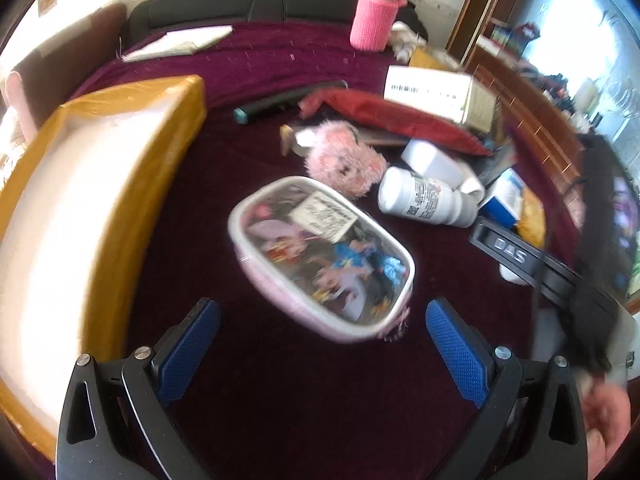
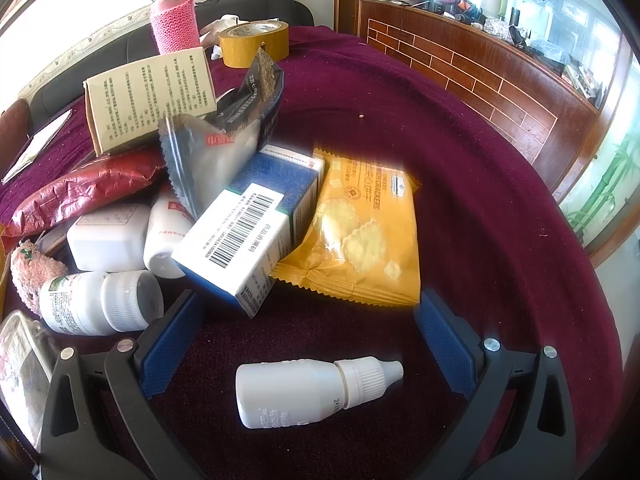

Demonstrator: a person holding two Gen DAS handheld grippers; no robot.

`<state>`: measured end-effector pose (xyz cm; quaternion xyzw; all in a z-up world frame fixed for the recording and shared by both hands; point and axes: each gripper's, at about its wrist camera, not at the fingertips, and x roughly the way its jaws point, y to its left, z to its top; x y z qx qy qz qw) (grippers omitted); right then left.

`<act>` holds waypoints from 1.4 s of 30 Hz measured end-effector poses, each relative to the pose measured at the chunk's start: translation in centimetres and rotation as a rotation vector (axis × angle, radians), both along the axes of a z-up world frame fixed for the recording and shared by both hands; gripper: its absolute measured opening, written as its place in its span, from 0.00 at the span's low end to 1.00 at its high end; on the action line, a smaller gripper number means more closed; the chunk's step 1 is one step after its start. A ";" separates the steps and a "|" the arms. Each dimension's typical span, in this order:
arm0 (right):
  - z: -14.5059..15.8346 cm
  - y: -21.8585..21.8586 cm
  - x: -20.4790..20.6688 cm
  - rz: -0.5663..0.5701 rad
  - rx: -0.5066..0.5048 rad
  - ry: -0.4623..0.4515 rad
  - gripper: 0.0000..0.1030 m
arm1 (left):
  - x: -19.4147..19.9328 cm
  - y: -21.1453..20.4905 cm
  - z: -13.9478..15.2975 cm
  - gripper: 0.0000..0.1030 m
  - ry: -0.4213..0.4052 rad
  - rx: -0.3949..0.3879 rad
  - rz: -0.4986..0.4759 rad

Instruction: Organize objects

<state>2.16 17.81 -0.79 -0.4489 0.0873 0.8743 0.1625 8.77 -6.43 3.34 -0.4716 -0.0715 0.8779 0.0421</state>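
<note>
Looks like the picking-up stage, nothing grabbed yet. Left tongs [image 1: 322,350] are wide open and empty, hanging over the clear white-rimmed pouch of colourful trinkets [image 1: 320,258] on the maroon-clothed table [image 1: 280,392], beside the yellow-taped white box [image 1: 80,216]. Right tongs [image 2: 308,342] gape too, with the small white plastic dropper bottle [image 2: 308,390] lying sideways between the blue pads, untouched. I'd guess next is dropping lower and squeezing.

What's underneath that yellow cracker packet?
The yellow cracker packet leans its left edge on the blue and white box; the rest lies on the purple tablecloth. Whether anything small hides beneath it cannot be seen.
</note>
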 end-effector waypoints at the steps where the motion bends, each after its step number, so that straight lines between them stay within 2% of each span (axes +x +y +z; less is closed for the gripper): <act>1: 0.0 0.0 0.0 0.000 0.000 0.000 1.00 | 1.0 -0.4 0.7 0.97 0.038 -0.004 -0.005; 4: 0.1 0.0 0.0 -0.001 0.000 -0.001 1.00 | 3.8 -1.8 3.3 0.98 0.171 -0.061 -0.022; 6: 0.1 0.0 0.0 -0.002 0.001 -0.001 1.00 | 4.0 -2.9 4.5 0.98 0.240 -0.115 -0.011; 9: 0.1 0.0 -0.1 -0.002 0.001 -0.002 1.00 | 4.2 -2.8 5.4 0.98 0.275 -0.164 -0.004; 12: 0.1 0.1 -0.1 0.001 -0.001 -0.013 1.00 | 3.8 -3.6 5.3 0.98 0.244 -0.092 -0.031; 15: 0.4 0.7 -0.9 0.086 -0.041 -0.119 1.00 | 4.0 -4.2 4.5 0.98 0.212 -0.019 -0.031; 17: 0.5 1.4 -0.7 0.105 -0.079 -0.121 1.00 | 4.1 -4.6 4.2 0.98 0.187 0.020 -0.019; 19: 0.4 1.2 -0.3 0.148 -0.058 -0.126 1.00 | 4.4 -4.2 3.8 0.98 0.174 0.035 -0.004; 20: 0.3 0.9 -0.1 0.172 -0.028 -0.118 1.00 | 4.3 -4.1 3.6 0.98 0.168 0.037 -0.001; 23: 0.1 0.8 1.6 0.196 -0.020 -0.035 1.00 | 4.0 -3.2 3.2 0.98 0.137 0.027 -0.003; 30: 0.8 3.3 3.6 0.182 -0.191 0.089 1.00 | 3.2 -0.3 2.7 0.98 0.104 0.045 -0.031; 36: 1.0 2.3 3.2 0.180 -0.199 0.096 1.00 | 3.4 1.8 2.3 0.98 0.090 0.017 -0.064; 42: 1.0 2.7 3.3 0.178 -0.201 0.095 1.00 | 3.7 2.2 1.4 0.98 0.053 0.030 -0.073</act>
